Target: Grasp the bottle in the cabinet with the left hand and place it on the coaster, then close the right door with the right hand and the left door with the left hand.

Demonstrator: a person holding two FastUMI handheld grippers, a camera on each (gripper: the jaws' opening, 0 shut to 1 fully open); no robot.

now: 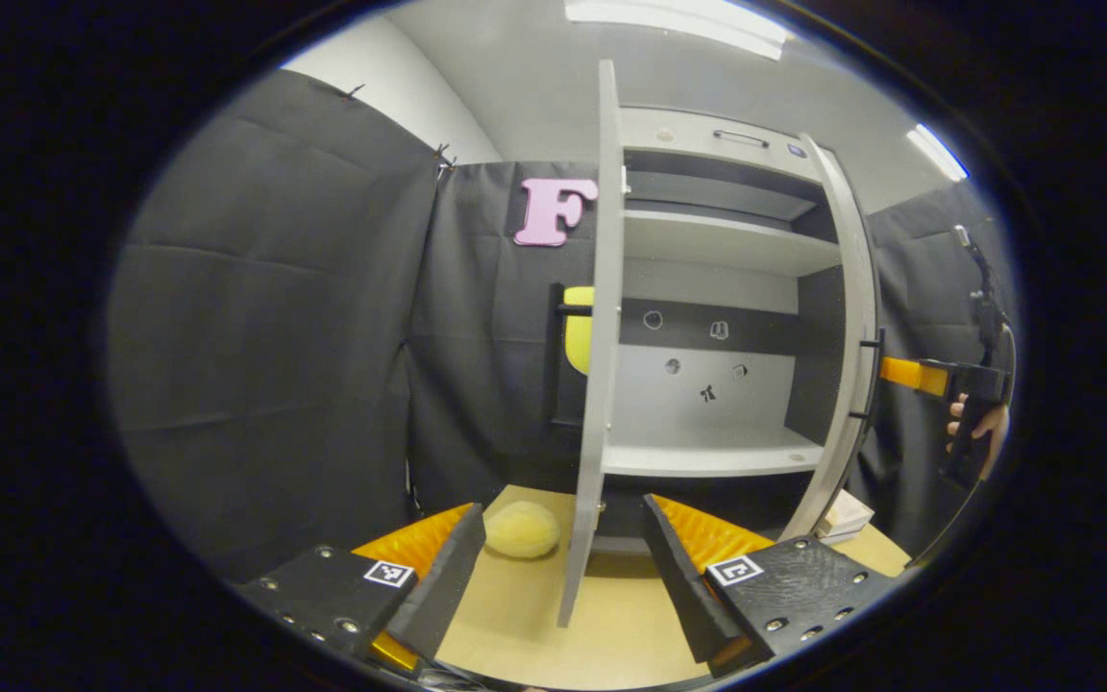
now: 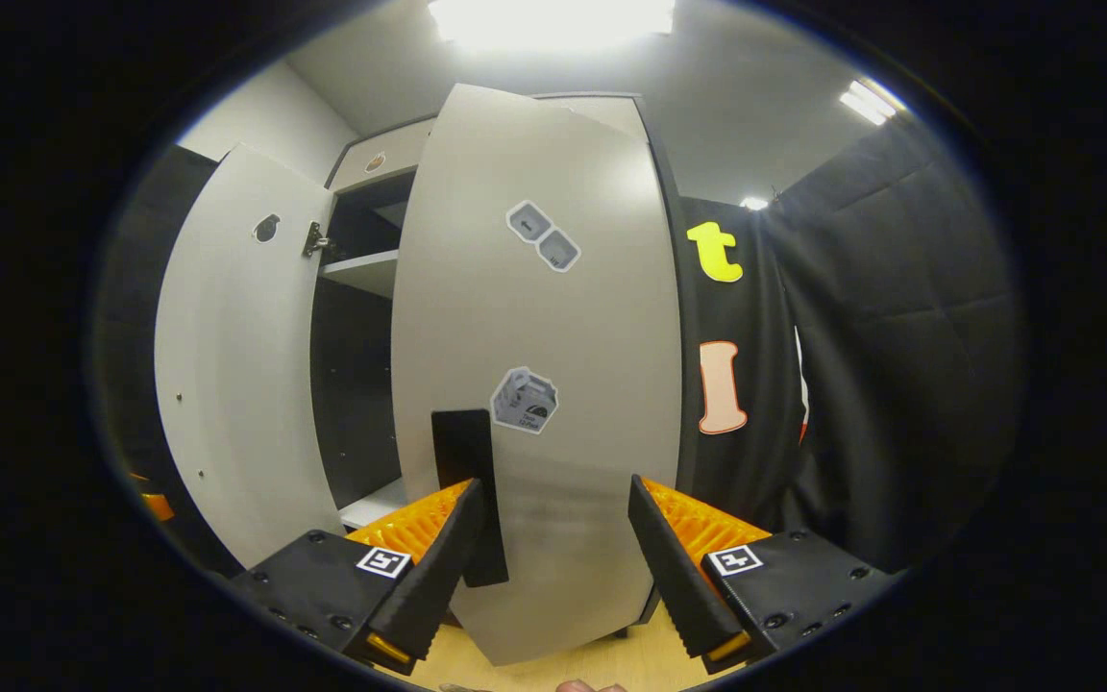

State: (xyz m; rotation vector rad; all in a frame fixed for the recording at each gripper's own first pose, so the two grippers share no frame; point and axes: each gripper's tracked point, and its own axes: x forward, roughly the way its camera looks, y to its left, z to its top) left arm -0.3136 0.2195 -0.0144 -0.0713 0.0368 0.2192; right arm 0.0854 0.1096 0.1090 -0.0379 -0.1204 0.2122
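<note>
A: Start with the big piece. How does the cabinet (image 1: 717, 288) stand?

B: In the left gripper view it is open, its shelves bare. The left door (image 1: 600, 327) is edge-on to the camera, its thin edge running top to bottom between the fingers. The right door (image 1: 847, 327) swings out at the far side.

A: And from the other hand?

B: In the right gripper view the right door (image 2: 534, 365) stands partly closed, broad face toward the camera. A dark gap to the shelves remains between it and the left door (image 2: 227, 365).

A: The grippers?

B: The left gripper (image 1: 563, 567) has its jaws apart, the door's edge in the gap, touching neither finger. The right gripper (image 2: 558, 548) is also apart, close to the door face by its black handle (image 2: 467, 481).

A: The bottle?

B: I cannot see it or the coaster. A yellow fuzzy object (image 1: 522, 530) lies on the wooden table (image 1: 611, 615), just left of the door's lower edge.
</note>
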